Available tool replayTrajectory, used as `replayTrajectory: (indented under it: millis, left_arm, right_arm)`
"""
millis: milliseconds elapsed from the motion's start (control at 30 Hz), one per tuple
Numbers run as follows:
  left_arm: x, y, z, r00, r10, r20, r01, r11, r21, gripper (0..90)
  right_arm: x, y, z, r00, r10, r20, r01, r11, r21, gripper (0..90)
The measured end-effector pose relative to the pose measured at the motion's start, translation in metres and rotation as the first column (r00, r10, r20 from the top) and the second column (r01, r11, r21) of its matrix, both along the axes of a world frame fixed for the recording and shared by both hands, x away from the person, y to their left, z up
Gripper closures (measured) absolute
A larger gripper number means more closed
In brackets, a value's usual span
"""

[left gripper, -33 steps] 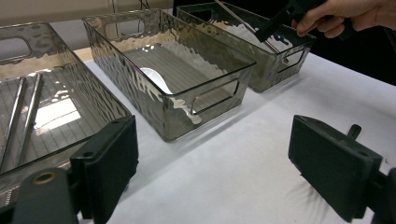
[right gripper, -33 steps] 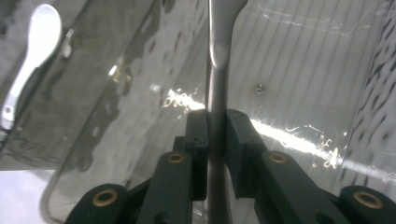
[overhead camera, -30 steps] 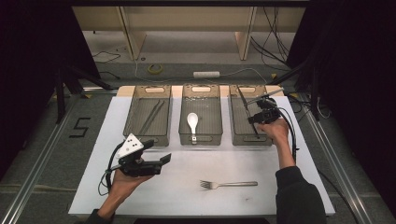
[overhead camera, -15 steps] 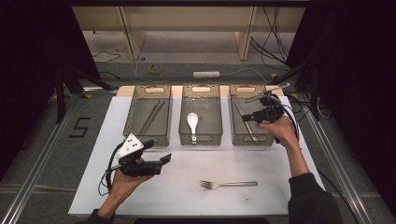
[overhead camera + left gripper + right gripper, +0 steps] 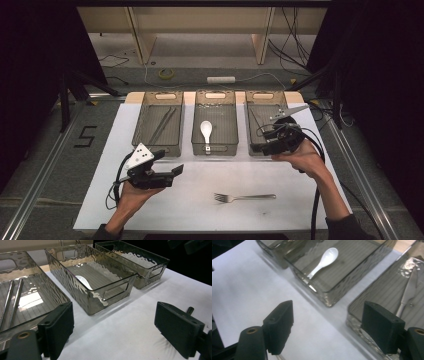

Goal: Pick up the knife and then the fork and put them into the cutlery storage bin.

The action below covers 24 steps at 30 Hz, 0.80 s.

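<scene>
Three clear ribbed trays stand in a row at the back of the white mat. The left tray (image 5: pixel 142 135) holds metal chopsticks (image 5: pixel 162 125) (image 5: pixel 12 297), the middle tray (image 5: pixel 196 145) a white spoon (image 5: pixel 206 129) (image 5: pixel 324 258), and the right tray (image 5: pixel 248 145) a knife (image 5: pixel 408 293). A fork (image 5: pixel 245 197) lies on the mat in front. My right gripper (image 5: pixel 264 143) (image 5: pixel 328 312) hovers at the right tray's near edge; its jaws have just been opening and nothing is between them. My left gripper (image 5: pixel 176 171) (image 5: pixel 113 312) is open and empty, held above the mat before the left tray.
The white mat (image 5: pixel 100 200) covers the table between my hands, with the fork near its front middle. Cables trail from both grippers. Behind the trays is a floor with cables, a tape roll (image 5: pixel 166 73) and a power strip (image 5: pixel 221 79).
My right gripper has drawn back from over the right tray toward its near edge and risen, and its jaws have gone from nearly shut to open. The left gripper has stayed put.
</scene>
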State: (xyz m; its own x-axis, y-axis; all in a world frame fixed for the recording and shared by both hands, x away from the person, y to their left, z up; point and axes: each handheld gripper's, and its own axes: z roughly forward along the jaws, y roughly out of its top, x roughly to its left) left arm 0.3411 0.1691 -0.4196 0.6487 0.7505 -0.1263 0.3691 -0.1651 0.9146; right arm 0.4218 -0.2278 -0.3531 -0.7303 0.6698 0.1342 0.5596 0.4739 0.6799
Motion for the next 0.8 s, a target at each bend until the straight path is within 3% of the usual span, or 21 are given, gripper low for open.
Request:
replayTrajectory:
  millis: [233, 300, 500, 533, 800]
  left_arm:
    - [0.0, 0.001, 0.0, 1.0, 0.001, -0.001, -0.001, 1.0, 0.001, 15.4]
    - [0.0, 0.001, 0.0, 1.0, 0.0, -0.001, 0.0, 1.0, 0.0, 15.4]
    - [0.0, 0.001, 0.0, 1.0, -0.002, -0.002, 0.002, 1.0, 0.0, 15.4]
    - [0.0, 0.001, 0.0, 1.0, -0.002, -0.001, 0.002, 1.0, 0.0, 15.4]
    - [0.0, 0.001, 0.001, 1.0, -0.005, 0.001, 0.005, 1.0, 0.0, 15.4]
  right_arm:
    - [-0.025, 0.007, -0.007, 0.9977, 0.049, 0.046, -0.049, 0.999, 0.002, 25.7]
    - [-0.034, 0.013, -0.012, 0.9944, 0.103, 0.023, -0.102, 0.994, -0.044, 25.3]
    - [-0.042, 0.018, -0.021, 0.9889, 0.148, 0.001, -0.148, 0.986, -0.071, 25.4]
    - [-0.044, 0.02, -0.027, 0.9844, 0.176, -0.008, -0.176, 0.98, -0.096, 25.3]
    - [-0.053, 0.025, -0.035, 0.974, 0.222, -0.045, -0.226, 0.963, -0.149, 23.3]
